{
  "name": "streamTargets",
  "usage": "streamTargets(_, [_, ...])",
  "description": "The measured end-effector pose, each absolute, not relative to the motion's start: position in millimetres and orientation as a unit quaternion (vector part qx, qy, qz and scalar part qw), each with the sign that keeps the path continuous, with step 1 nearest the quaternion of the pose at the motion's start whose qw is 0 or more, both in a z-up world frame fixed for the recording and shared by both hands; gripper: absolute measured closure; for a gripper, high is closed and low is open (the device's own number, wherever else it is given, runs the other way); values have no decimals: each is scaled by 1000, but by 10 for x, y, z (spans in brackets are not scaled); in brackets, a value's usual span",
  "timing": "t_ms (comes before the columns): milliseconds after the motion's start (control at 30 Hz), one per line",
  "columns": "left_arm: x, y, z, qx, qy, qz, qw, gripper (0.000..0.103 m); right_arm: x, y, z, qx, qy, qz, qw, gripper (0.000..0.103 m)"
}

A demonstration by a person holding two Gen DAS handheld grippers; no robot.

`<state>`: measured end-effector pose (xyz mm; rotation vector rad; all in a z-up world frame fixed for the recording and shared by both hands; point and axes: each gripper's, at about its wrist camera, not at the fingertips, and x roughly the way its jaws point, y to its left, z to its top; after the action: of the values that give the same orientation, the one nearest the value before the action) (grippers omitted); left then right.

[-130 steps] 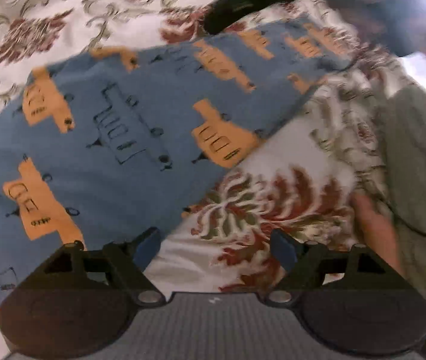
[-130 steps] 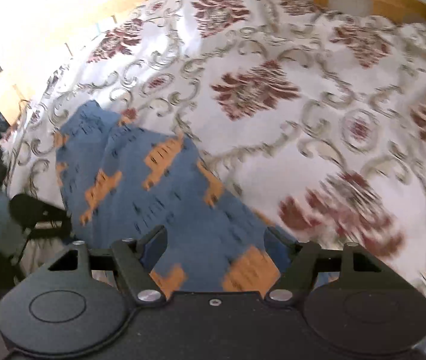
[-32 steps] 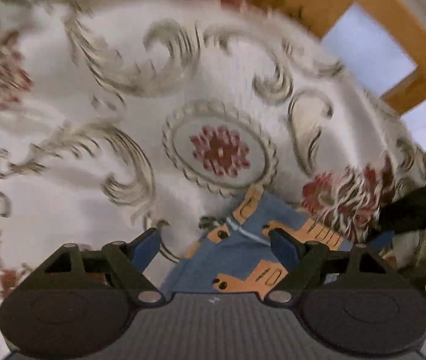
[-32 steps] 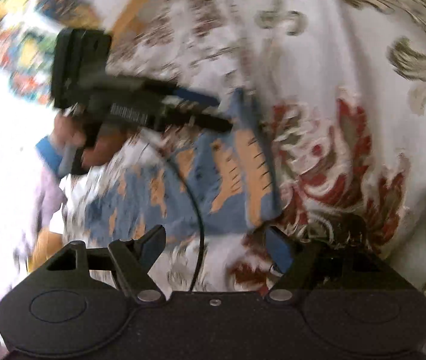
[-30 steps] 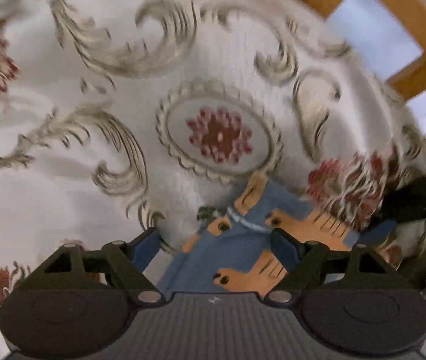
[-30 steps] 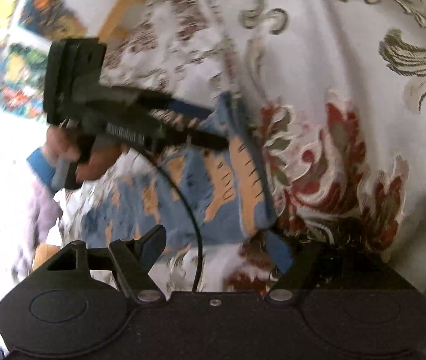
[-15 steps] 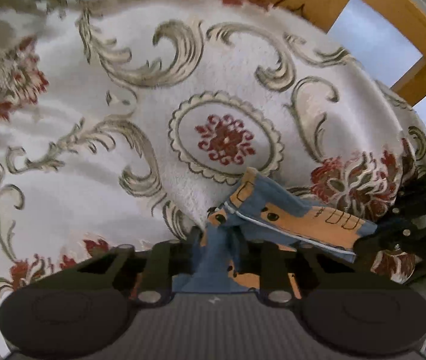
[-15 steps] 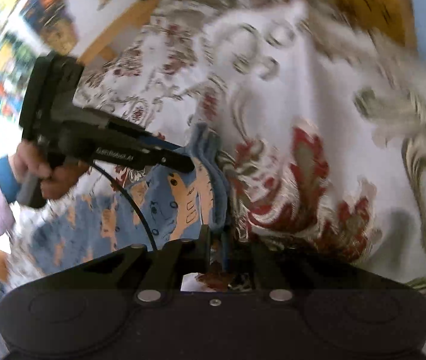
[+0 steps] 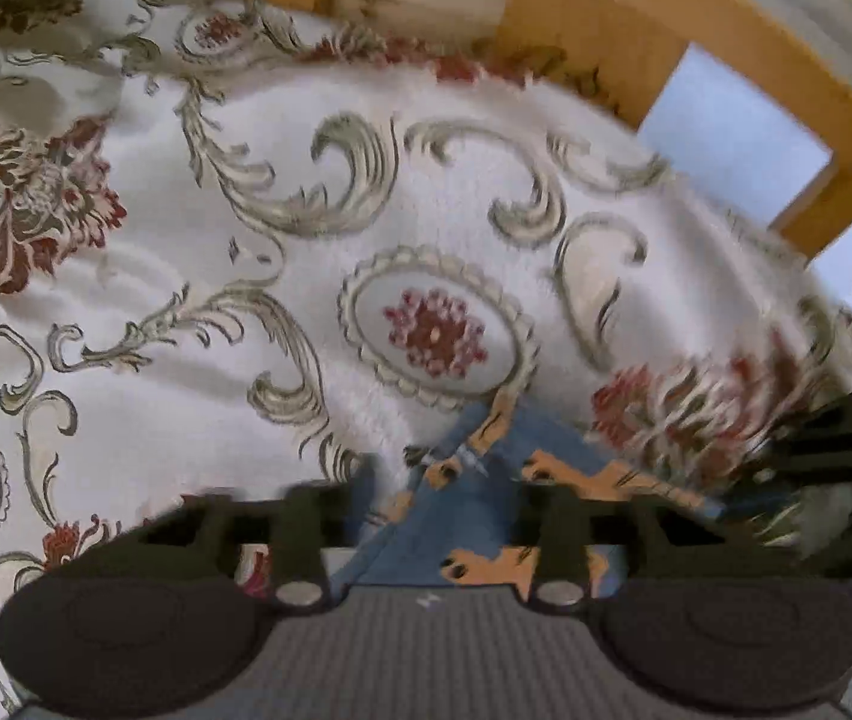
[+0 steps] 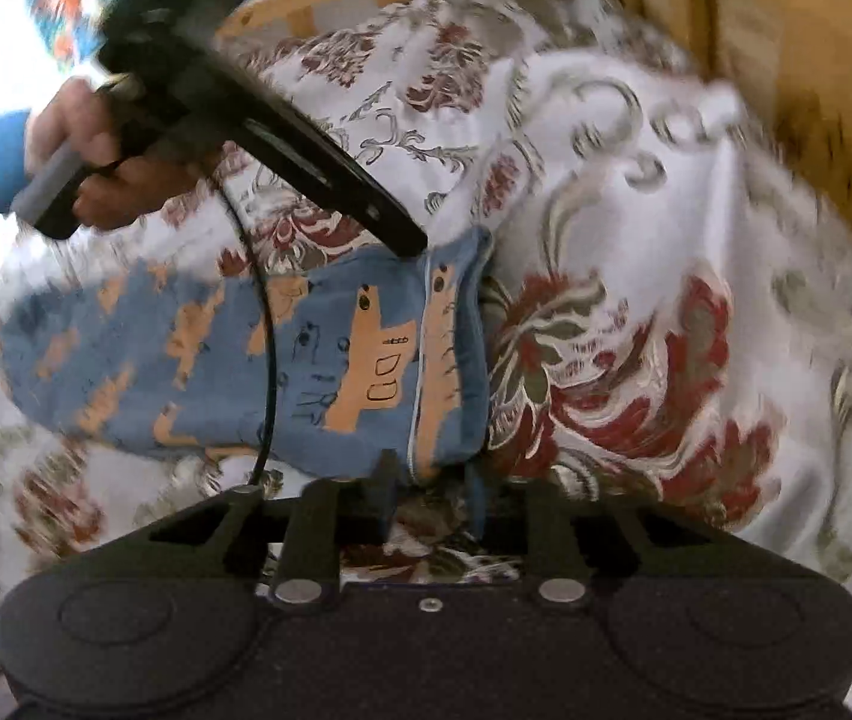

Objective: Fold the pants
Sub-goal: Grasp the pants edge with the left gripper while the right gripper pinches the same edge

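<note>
Both claws look partly spread, one at each corner of the pants (image 10: pixel 330 360) hem on the bed (image 10: pixel 636 276): left claw (image 9: pixel 444 498), right claw (image 10: pixel 429 480). Probably just set the fold down.

Left gripper (image 9: pixel 444 480) fingers apart, blue pants (image 9: pixel 474 498) between, floral bedspread (image 9: pixel 246 276)

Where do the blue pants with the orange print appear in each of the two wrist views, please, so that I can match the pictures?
Left wrist view: the pants sit low and centre, bunched between the left gripper fingers.
Right wrist view: the pants spread across the left middle, their near edge by the right gripper.
Shared landmark: the floral blanket under them, with the wooden bed frame behind.
</note>
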<state>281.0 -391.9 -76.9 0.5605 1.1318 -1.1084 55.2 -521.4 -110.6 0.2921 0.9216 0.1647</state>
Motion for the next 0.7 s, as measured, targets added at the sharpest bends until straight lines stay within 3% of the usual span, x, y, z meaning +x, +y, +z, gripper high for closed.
streamTargets(67, [2800, -3921, -640, 237, 502, -499, 665, 37, 554, -5324, -1144, 189, 436, 89, 875, 66])
streamTargets(200, [2813, -4203, -564, 204, 556, -483, 645, 37, 605, -5426, -1165, 238, 431, 88, 866, 65])
streamTargets(300, [2804, -4296, -576, 161, 611, -448, 632, 36, 629, -5449, -1158, 244, 426, 83, 867, 74])
streamTargets(367, [2840, -4354, -692, 139, 643, -423, 623, 37, 639, -5403, -1142, 222, 420, 75, 877, 91])
streamTargets(700, [2751, -4471, -903, 141, 686, -360, 616, 41, 467, -4745, -903, -43, 364, 90, 926, 92])
